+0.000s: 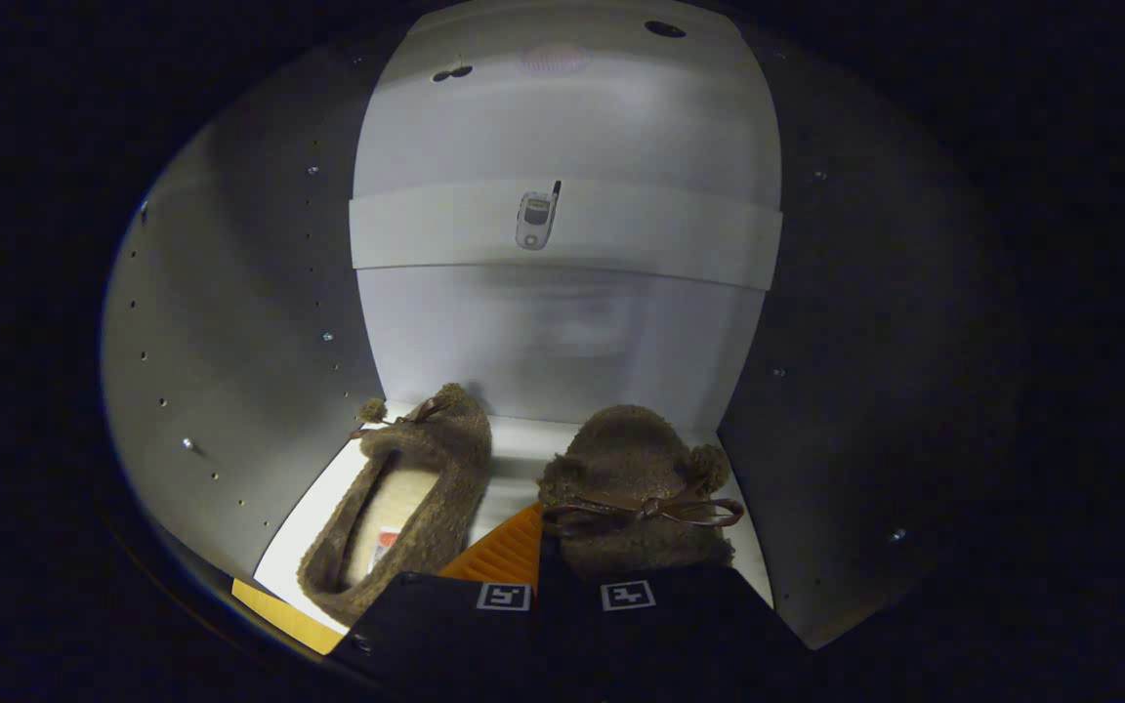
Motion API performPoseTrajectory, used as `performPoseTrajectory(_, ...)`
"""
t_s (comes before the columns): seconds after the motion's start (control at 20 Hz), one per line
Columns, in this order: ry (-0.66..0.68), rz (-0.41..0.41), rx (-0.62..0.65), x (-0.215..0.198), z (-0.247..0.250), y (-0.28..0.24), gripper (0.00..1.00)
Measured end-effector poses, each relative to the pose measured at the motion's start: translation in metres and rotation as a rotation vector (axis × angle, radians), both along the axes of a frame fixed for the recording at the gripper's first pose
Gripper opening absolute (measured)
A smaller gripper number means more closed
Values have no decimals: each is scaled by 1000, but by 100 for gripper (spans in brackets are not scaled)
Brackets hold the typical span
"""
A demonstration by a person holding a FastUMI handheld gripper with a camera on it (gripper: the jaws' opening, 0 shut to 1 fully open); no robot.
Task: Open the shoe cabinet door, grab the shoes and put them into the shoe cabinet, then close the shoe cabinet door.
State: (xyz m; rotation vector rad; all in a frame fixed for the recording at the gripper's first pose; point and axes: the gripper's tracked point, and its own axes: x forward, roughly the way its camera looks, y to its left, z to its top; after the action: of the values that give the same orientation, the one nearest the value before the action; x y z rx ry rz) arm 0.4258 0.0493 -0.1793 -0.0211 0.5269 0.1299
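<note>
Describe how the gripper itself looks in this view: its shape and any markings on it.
The gripper shows two broad, flat bodies side by side, each carrying a small square black-and-white marker. One finger has a ribbed pad. No cable or sleeve is visible.

Both slippers are a fuzzy dark brown: the left slipper (pixel 406 498) shows a cream lining with a small red and white tag, the right slipper (pixel 636 488) a thin brown bow and pompom. The cabinet (pixel 230 322) walls are pale grey, its shelf (pixel 323 513) white with a yellow front edge. The gripper (pixel 535 557) pinches the right slipper's rim.
</note>
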Motion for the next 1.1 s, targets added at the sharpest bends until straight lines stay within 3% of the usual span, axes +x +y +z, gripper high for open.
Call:
performPoseTrajectory(0.5, 19, -42, -19, 31, -22, 1, 13)
performPoseTrajectory(0.6, 40, -26, 3, 25, -23, 8, 23)
performPoseTrajectory(0.8, 53, -13, 7, 8, -14, 12, 70)
performPoseTrajectory(0.95, 56, -4, 14, -9, -7, 12, 97)
performPoseTrajectory(1.1, 26, -36, 5, -20, 6, -1, 98)
